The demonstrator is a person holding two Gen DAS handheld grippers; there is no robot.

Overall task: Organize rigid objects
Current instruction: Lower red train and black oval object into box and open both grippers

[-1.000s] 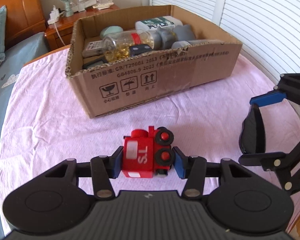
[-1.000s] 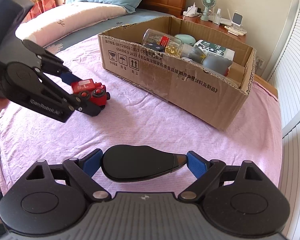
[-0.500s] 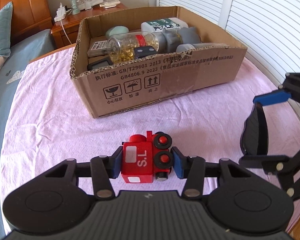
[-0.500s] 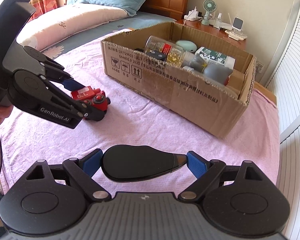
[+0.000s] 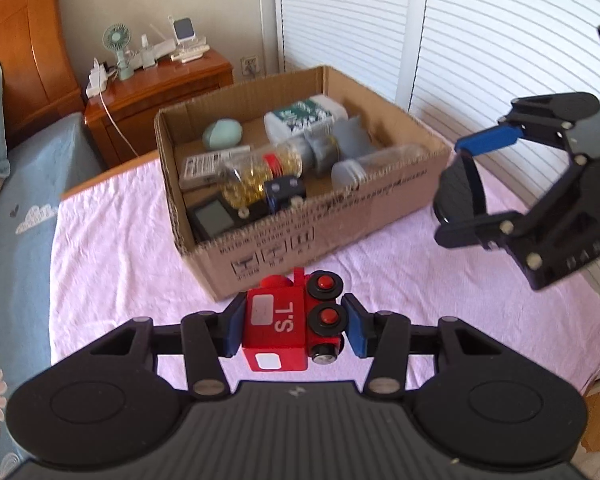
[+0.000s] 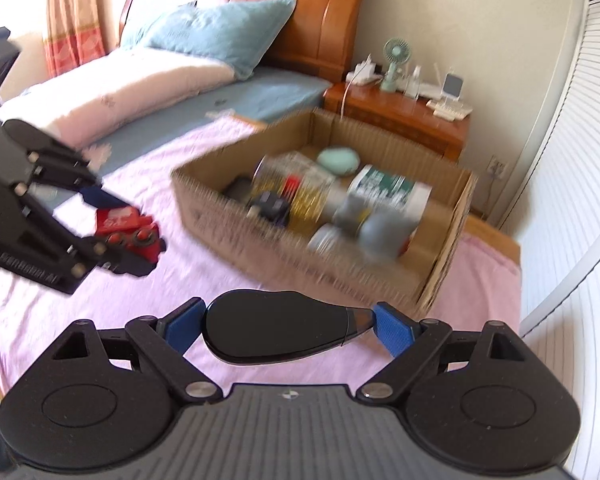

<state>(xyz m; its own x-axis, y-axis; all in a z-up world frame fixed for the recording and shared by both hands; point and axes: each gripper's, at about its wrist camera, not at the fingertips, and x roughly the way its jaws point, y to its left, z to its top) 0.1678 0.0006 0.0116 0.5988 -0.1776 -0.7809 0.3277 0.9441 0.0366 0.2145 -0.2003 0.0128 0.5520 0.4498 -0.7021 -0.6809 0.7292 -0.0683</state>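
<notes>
1. The left gripper [image 5: 293, 328] pinches a red toy locomotive [image 5: 290, 322] clear of the pink blanket [image 5: 112, 248].
2. The right gripper [image 6: 286, 326] clamps a black oval case [image 6: 274, 332] end to end.
3. Beyond both stands the filled cardboard box [image 5: 380, 208].

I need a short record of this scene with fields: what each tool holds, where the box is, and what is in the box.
left tool: shut on red toy train
right tool: shut on black oval object
cardboard box: open, on pink cloth, beyond both tools
box contents: clear jar of yellow pieces, white and green bottle, mint oval item, others unclear
</notes>
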